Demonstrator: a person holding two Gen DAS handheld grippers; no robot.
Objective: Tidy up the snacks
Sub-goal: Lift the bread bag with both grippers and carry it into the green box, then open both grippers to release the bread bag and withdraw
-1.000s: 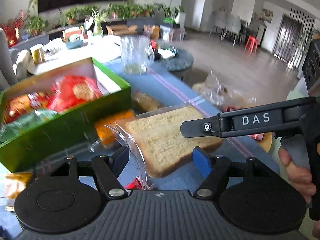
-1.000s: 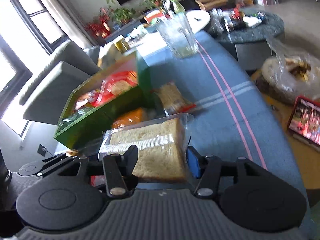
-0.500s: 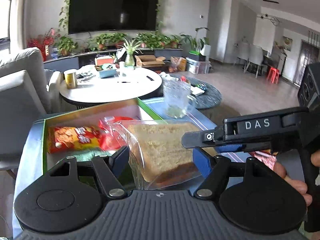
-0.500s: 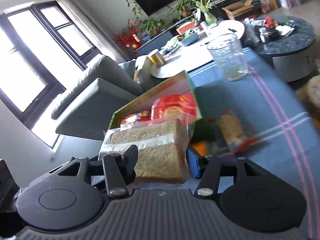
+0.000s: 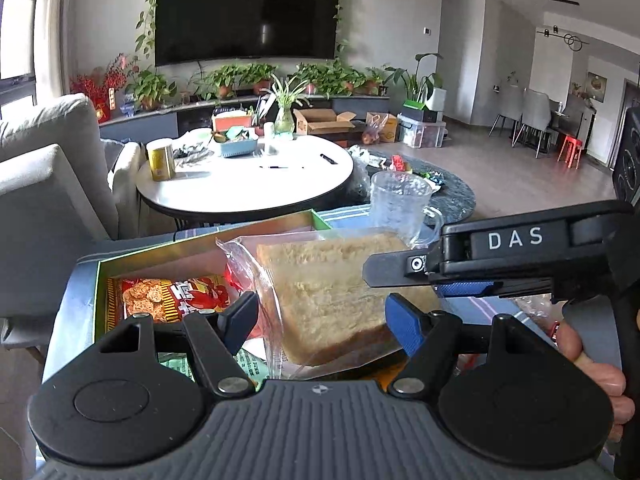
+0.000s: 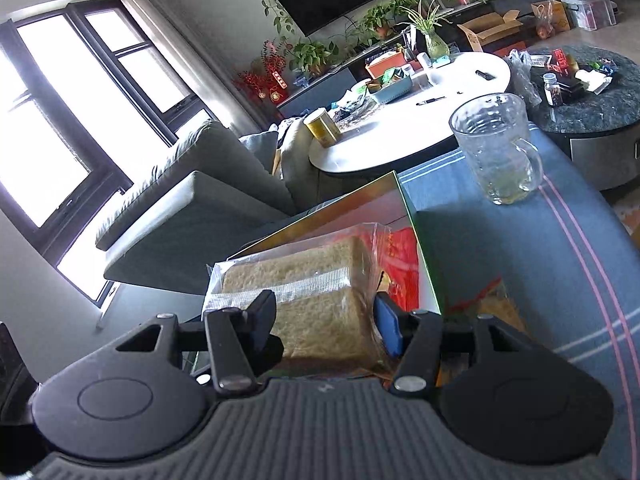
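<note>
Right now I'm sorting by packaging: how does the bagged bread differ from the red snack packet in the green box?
The bagged bread is in a clear wrapper showing plain tan slices; the red snack packet is printed red and yellow. The bread is held above the green box in the right gripper; the packet lies flat inside it. The bread looks thicker. Both are sealed snacks.

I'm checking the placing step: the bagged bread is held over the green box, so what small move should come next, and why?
Probably lower the bagged bread into the green box before letting go. The right gripper is clamped on it above the box's red snack packets, and the left gripper stands open around the bag without pressing it.
</note>
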